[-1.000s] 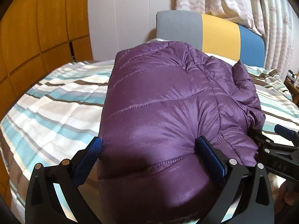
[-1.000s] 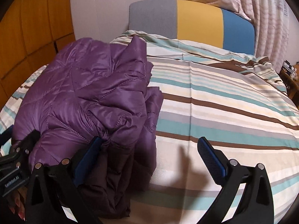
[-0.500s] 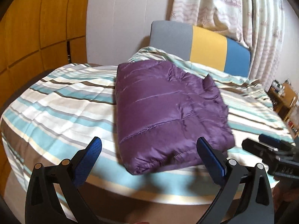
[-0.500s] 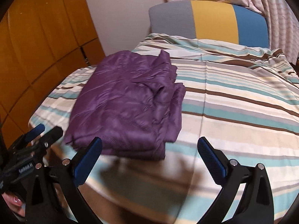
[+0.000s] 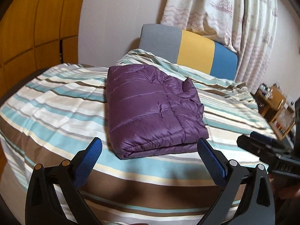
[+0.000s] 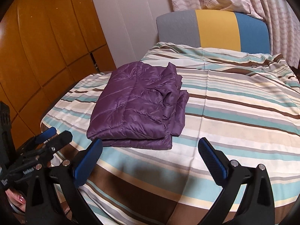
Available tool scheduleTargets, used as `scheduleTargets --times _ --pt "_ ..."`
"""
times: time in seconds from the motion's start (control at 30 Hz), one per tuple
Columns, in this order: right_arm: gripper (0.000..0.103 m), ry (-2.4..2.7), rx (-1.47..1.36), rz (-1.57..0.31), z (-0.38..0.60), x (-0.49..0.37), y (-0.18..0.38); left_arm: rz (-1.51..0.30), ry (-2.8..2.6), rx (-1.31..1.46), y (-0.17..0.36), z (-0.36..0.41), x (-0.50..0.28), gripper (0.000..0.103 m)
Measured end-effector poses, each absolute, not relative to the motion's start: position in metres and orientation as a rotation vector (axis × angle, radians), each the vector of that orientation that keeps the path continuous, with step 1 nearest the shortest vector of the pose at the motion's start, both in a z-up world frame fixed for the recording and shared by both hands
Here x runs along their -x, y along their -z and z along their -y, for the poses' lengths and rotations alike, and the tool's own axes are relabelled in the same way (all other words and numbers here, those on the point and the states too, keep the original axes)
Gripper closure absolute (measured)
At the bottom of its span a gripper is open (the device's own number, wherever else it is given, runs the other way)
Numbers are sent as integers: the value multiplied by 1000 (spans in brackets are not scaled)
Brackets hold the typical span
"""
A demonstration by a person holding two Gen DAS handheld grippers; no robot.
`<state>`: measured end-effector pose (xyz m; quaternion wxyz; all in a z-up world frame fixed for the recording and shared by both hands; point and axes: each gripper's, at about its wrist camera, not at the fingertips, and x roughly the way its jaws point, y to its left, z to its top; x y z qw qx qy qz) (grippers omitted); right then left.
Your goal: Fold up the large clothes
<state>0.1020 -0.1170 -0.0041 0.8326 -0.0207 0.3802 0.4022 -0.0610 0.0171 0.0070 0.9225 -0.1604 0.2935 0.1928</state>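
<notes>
The purple puffer jacket [image 5: 151, 108] lies folded into a thick, roughly rectangular bundle on the striped bed cover [image 5: 56, 116], towards the bed's near-left part, its long axis running away from the cameras towards the grey, yellow and blue headboard [image 5: 187, 50]. Its near short end is a rounded fold; the looser layered edges (a bit ragged, with a small peak sticking up) sit along its right side, as the right wrist view shows.

The left gripper [image 5: 150, 157] stands just short of the jacket's near end, fingers spread wide and empty, the bundle dead ahead between them but not touched. The right gripper [image 6: 150, 159] is also spread and empty; from it the jacket lies ahead and to the left, near its left finger. So the left hand is the better lined up.

The fold looks finished, or close to it. Any tidying, I judge, would be at the loose right edge, which falls to the right gripper.
</notes>
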Motion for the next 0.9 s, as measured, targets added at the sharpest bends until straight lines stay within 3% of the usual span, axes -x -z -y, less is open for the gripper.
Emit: scheduleTargets --times 0.9 --pt "2 -831 34 -805 121 -104 4 -599 -416 304 -7 -14 62 3"
